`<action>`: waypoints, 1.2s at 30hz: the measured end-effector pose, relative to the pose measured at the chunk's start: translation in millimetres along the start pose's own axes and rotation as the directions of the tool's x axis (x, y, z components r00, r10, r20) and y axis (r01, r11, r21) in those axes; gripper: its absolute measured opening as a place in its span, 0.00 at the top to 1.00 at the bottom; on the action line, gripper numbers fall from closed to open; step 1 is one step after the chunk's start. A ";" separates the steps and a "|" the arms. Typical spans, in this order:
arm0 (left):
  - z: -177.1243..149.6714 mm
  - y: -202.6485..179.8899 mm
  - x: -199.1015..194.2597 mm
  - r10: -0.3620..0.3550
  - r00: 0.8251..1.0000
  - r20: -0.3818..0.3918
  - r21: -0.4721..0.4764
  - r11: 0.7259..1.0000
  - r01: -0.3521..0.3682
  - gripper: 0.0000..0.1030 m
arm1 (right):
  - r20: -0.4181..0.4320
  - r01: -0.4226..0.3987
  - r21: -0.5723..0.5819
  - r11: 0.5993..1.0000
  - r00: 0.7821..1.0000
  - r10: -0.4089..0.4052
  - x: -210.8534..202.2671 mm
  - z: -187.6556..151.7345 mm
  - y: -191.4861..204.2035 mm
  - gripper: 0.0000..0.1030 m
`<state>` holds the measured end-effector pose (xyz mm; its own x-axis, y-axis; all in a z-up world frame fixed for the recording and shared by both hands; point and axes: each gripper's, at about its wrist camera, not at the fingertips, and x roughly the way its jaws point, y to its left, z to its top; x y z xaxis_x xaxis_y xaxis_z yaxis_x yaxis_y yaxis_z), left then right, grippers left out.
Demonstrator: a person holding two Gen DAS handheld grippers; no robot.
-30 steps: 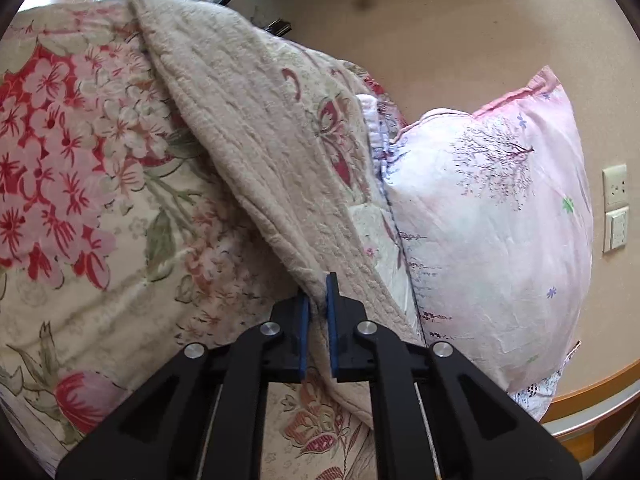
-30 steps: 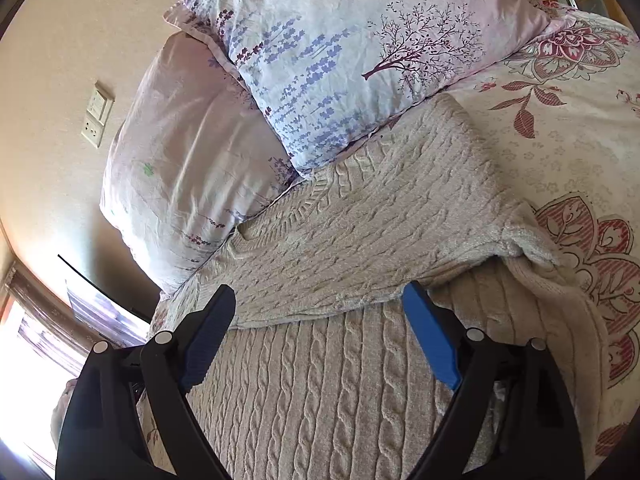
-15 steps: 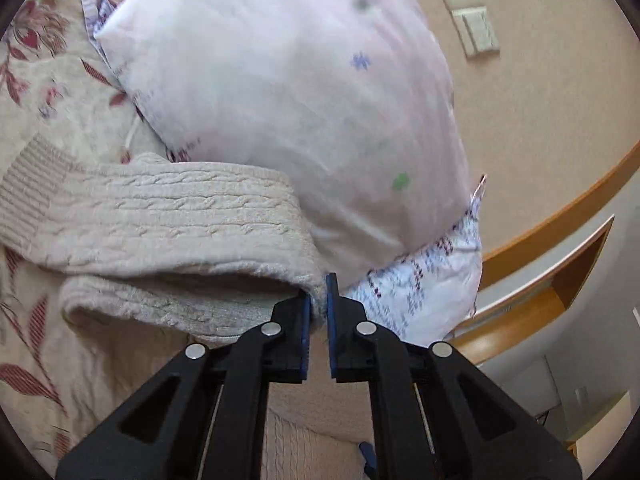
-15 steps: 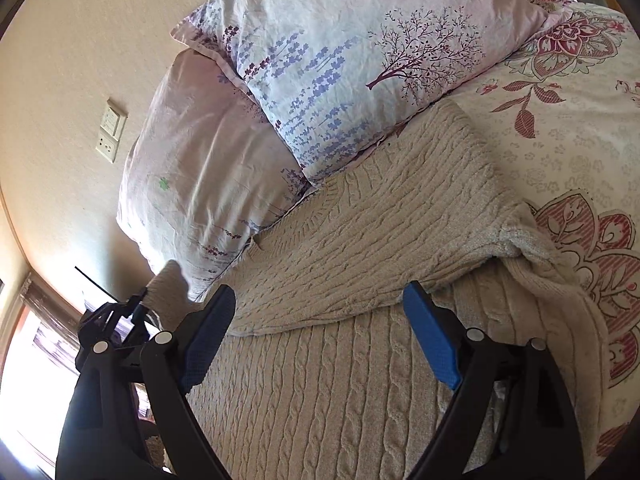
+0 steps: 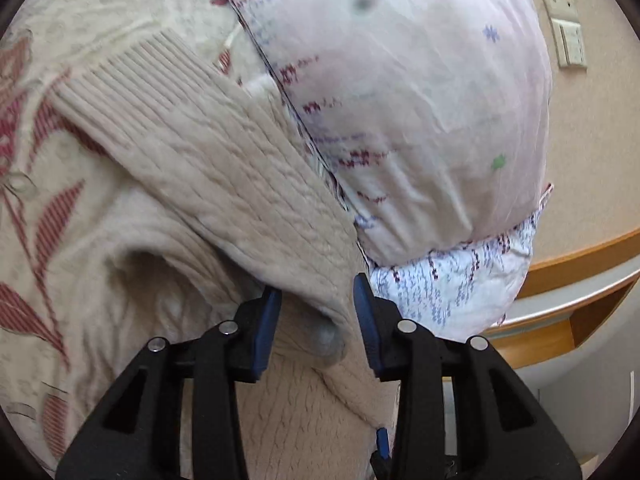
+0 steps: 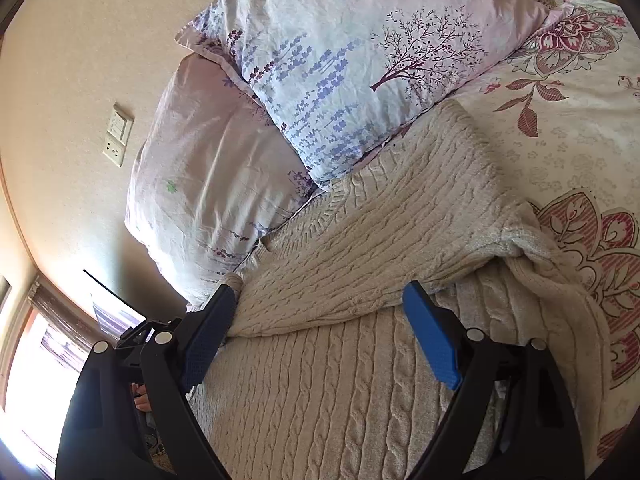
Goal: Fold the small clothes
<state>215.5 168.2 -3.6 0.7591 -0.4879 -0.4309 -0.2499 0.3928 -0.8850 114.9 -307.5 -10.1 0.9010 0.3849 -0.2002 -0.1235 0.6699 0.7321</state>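
Knit fabric of the beige sweater [image 5: 224, 184] sits between the left gripper [image 5: 316, 320] fingers, which stand slightly apart, not clamped; its folded sleeve runs up-left over the bed [image 5: 52, 208], beside the pillow [image 5: 420, 100]. The right gripper [image 6: 320, 340], fingers wide apart, hovers over the sweater's body.

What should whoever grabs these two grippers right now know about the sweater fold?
Left gripper: open, the sweater sleeve lies between its pads, not clamped.
Right gripper: open wide, holding nothing, hovering over the sweater.
The beige cable-knit sweater lies on the floral bedspread, its top against the pillows.
Done: one part is folded across the body in the right wrist view.
Left: lay the sleeve flat over the body, then fold the sweater up; the hem end is out of view.
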 end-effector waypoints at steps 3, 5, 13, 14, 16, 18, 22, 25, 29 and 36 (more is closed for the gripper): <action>17.2 15.4 -18.9 0.014 0.998 0.064 -0.080 0.997 -0.009 0.66 | 0.001 -0.007 0.001 1.000 1.000 0.007 -0.6 0.5 -0.2 0.15; 25.4 19.5 -24.8 0.020 0.995 0.094 -0.108 0.994 -0.010 0.72 | 0.003 -0.011 0.002 1.000 1.000 0.011 -0.7 0.6 0.1 0.15; 11.8 -50.7 6.9 -0.054 0.998 0.039 0.129 0.990 0.049 0.91 | 0.016 -0.033 0.017 0.999 0.999 0.033 -4.4 3.9 -3.1 0.15; 2.1 -66.1 15.5 -0.068 0.998 0.014 0.183 0.981 0.065 0.91 | 0.019 -0.037 0.019 0.999 0.999 0.037 -5.1 4.5 -3.7 0.15; -24.1 -96.1 36.5 -0.081 0.995 -0.054 0.305 0.948 0.094 0.91 | 0.031 -0.050 0.027 0.998 0.998 0.049 -7.2 4.6 -5.0 0.15; -61.2 -125.1 63.8 -0.040 0.988 -0.151 0.459 0.882 0.105 0.91 | 0.039 -0.061 0.041 0.997 0.997 0.060 -9.3 5.8 -7.2 0.15; -150.1 -146.0 114.6 0.209 0.928 -0.308 0.748 0.656 0.101 0.64 | 0.021 -0.040 0.061 0.997 0.999 0.038 -15.4 8.4 -7.2 0.15; -167.0 -138.7 105.1 0.223 0.915 -0.336 0.794 0.590 0.147 0.50 | -0.007 0.009 0.050 0.999 1.000 -0.008 -25.1 14.8 -0.9 0.16; -135.1 -122.2 53.3 0.210 0.959 -0.193 0.842 0.537 0.051 0.40 | -0.097 0.060 0.027 0.998 0.994 -0.057 -26.3 33.9 12.5 0.32; -31.6 -67.1 -15.6 0.383 0.912 0.147 0.755 0.552 -0.353 0.42 | -0.242 0.189 -0.022 0.982 0.952 -0.188 36.8 63.0 14.0 0.49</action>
<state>201.4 124.8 56.9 0.6849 -0.1803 -0.7060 0.0479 0.9780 -0.2033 172.5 -324.0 33.8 0.7799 0.3941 -0.4863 0.0396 0.7443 0.6667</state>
